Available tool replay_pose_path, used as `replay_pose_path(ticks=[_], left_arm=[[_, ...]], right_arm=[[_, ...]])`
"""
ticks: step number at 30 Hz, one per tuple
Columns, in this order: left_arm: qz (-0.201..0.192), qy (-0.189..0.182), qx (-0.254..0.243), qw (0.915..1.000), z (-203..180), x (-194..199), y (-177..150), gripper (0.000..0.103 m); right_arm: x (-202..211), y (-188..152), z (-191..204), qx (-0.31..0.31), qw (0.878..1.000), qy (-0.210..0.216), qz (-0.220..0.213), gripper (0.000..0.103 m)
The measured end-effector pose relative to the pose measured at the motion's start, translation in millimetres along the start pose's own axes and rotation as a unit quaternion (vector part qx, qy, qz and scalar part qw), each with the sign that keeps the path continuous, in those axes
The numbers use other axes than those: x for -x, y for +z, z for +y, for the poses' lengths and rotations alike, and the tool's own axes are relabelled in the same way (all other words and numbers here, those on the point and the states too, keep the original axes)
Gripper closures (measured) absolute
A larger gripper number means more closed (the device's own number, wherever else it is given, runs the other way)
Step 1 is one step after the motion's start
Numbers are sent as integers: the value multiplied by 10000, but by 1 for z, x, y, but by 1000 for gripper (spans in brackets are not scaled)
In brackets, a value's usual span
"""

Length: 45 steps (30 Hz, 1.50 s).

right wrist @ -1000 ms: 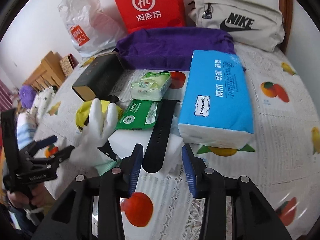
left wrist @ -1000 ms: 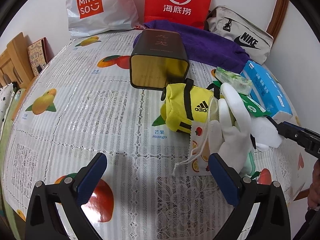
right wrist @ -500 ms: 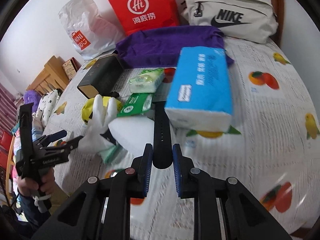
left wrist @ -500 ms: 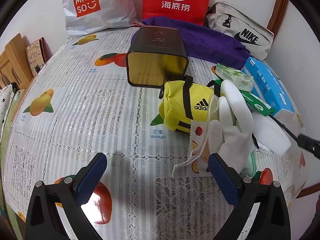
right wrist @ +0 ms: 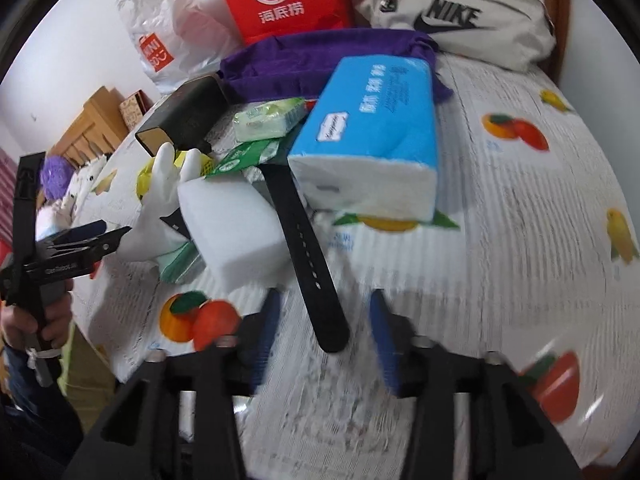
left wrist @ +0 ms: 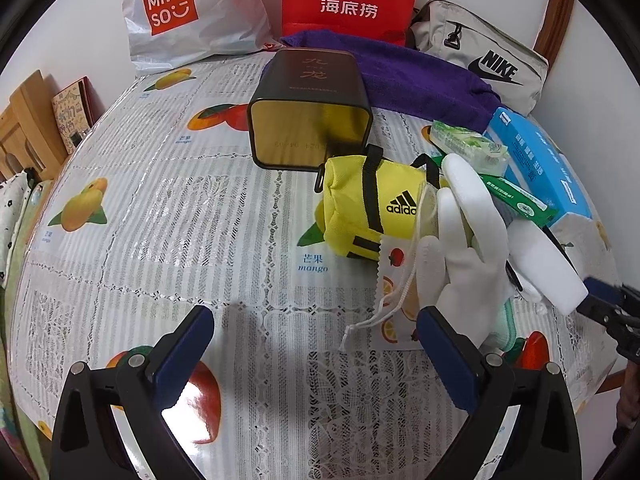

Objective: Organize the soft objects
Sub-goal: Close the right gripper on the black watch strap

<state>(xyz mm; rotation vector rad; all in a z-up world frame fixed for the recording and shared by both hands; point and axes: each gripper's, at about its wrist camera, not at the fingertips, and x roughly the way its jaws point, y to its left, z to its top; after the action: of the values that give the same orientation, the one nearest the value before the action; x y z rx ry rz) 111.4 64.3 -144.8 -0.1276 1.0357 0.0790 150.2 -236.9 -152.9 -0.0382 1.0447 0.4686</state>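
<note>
Black and long, the watch strap (right wrist: 306, 256) lies flat on the fruit-print tablecloth (right wrist: 520, 240), and it is the landmark here: its near end lies between the blue pads of the right gripper (right wrist: 322, 332), whose jaws are opening and do not press on it. The far end of the strap goes under the blue tissue pack (right wrist: 372, 136), which lies just right of the strap. Just left of the strap, touching it, is the white sponge block (right wrist: 230, 228), and left of that block a white glove (right wrist: 160, 200) stands with its fingers up. Behind the strap lie a green wipes packet (right wrist: 244, 156) and a pale green tissue packet (right wrist: 268, 118); further behind are the purple towel (right wrist: 320, 60) and the grey Nike bag (right wrist: 460, 16). In the left wrist view the yellow Adidas pouch (left wrist: 368, 208) lies beside the glove, with a dark tin box (left wrist: 310, 112) just behind it. The left gripper (left wrist: 314, 344) hovers over the cloth, well left of the strap, its jaws wide apart with nothing between them.
</note>
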Motion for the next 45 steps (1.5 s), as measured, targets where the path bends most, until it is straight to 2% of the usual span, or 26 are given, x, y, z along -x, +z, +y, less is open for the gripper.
replay_pose_path(ticks=[9, 10, 12, 13, 19, 25, 29, 31, 33, 35, 37, 38, 39, 42, 45], left_arm=[[80, 107, -29, 9999, -1, -2, 1, 1], [81, 110, -28, 9999, -1, -3, 1, 1], [85, 118, -19, 9999, -1, -3, 3, 1], [93, 130, -19, 9999, -2, -3, 3, 1], [78, 170, -66, 9998, -4, -1, 5, 1], [82, 169, -94, 9998, -6, -1, 4, 1], [88, 173, -128, 9997, -8, -1, 2, 1], [73, 185, -145, 9997, -8, 1, 0, 1], [83, 211, -113, 9997, -7, 2, 0, 1], [93, 231, -65, 9997, -5, 2, 0, 1], [79, 228, -55, 9997, -4, 3, 1, 1], [67, 218, -62, 9997, -5, 3, 1, 1], [52, 198, -76, 9998, -5, 4, 1, 1], [3, 105, -126, 9999, -9, 6, 1, 1], [-45, 13, -168, 9998, -10, 9, 1, 1]], right_arm=[[-31, 22, 6, 638, 9979, 146, -3, 52], [-31, 23, 7, 731, 9971, 199, -23, 55], [-32, 23, 8, 806, 9957, 449, -5, 80], [-33, 24, 8, 779, 9954, 547, 59, 82], [-23, 18, 9, 865, 9956, 354, -76, 83], [-7, 3, 8, 822, 9965, 179, -28, 82], [-18, 2, 12, 922, 9957, 37, 93, 81], [-25, 3, 12, 936, 9955, -1, 151, 79], [-28, 5, 16, 997, 9950, -33, 74, 67], [-32, 6, 21, 1101, 9939, -81, 65, 64], [-35, 5, 27, 1227, 9921, -260, 24, 67], [-35, 4, 29, 1307, 9910, -282, -3, 83], [-34, 4, 29, 1334, 9908, -232, -7, 85], [-29, 5, 19, 1013, 9948, -54, 11, 87], [-14, 0, 15, 910, 9958, -105, -92, 87]])
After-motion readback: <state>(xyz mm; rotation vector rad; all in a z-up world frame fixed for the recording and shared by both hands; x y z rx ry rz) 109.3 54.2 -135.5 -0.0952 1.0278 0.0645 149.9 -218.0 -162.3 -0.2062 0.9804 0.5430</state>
